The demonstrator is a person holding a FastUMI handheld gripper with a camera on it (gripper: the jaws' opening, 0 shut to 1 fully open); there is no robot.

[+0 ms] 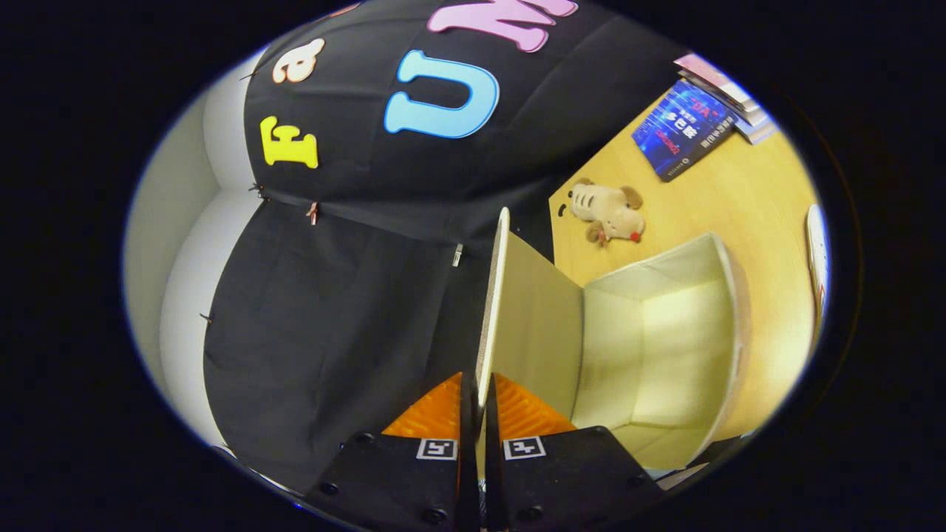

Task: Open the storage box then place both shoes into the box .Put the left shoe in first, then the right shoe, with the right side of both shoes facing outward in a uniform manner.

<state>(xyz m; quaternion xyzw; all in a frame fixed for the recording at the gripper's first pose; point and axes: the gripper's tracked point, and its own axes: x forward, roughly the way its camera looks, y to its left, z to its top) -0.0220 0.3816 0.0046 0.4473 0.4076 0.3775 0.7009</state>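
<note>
Jaws [478,414] clench the thin edge of the storage box's lid [494,295], holding it swung up beside the open, empty box [732,295]. Loose grip could let the lid slip and drop shut. Beyond the box on the bench [768,192], a plush toy [610,210] and books [684,129] lie; a shoe's [817,251] edge shows beside the box.

- Gripper [477,403]: two orange ribbed fingers [432,414], nearly closed, pinching the thin lid panel [494,310] of the storage box between them.
- Finger mounts: black, each carrying a square marker tag [436,448], one either side of the lid panel's lower edge.
</note>
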